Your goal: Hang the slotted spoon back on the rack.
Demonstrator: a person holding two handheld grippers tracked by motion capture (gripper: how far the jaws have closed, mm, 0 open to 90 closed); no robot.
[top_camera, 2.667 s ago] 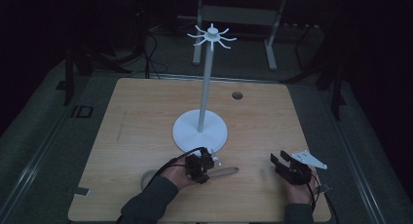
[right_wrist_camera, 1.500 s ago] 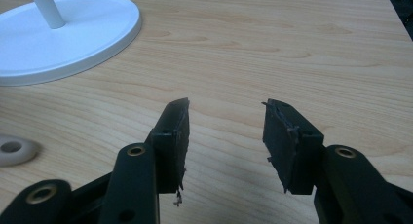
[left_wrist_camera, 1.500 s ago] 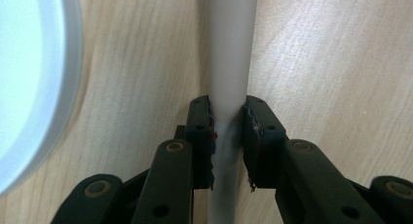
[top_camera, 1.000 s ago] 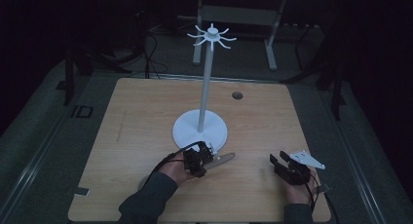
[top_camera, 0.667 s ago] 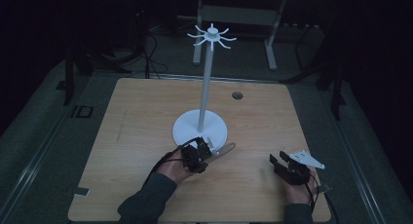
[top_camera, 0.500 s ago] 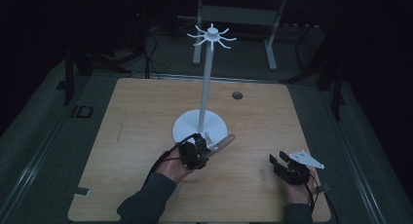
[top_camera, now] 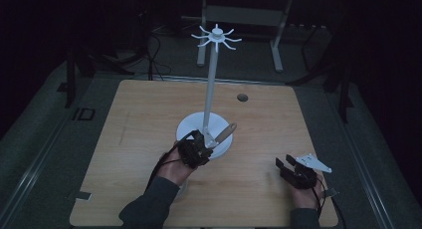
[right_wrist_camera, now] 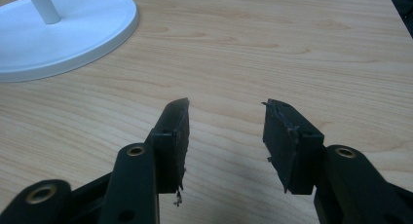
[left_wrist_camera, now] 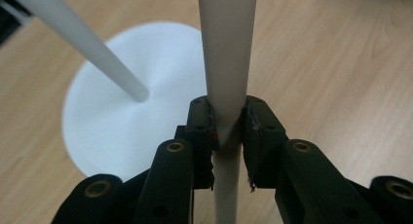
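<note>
- The left claw (top_camera: pixel 208 142) pinches a long pale stick (top_camera: pixel 222 135). Both jaws press on its sides.
- In the left gripper view the stick (left_wrist_camera: pixel 228 63) runs straight up between the two black jaws. It is cream-white and gets a bit wider away from the claw.
- In the high view the stick is lifted off the bench (top_camera: pixel 139 134). It tilts up and to the right. Its far end has a small round tan tip.
- The stick hangs just above the round white base (top_camera: pixel 191 127) of a tall white stand.
- The stand has a thin pole (top_camera: pixel 211 84) that goes up from the middle of the base. At the top sits a ring of little curved hooks (top_camera: pixel 216 37).
- The right claw (right_wrist_camera: pixel 225 119) is spread wide with nothing in it. It is low over the bench near the right front corner, well apart from the stand.
- A small dark round hole (top_camera: pixel 242 97) is in the bench behind the stand.
- On the floor at the left of the bench there is a mark that reads "ID" (top_camera: pixel 83 114).
</note>
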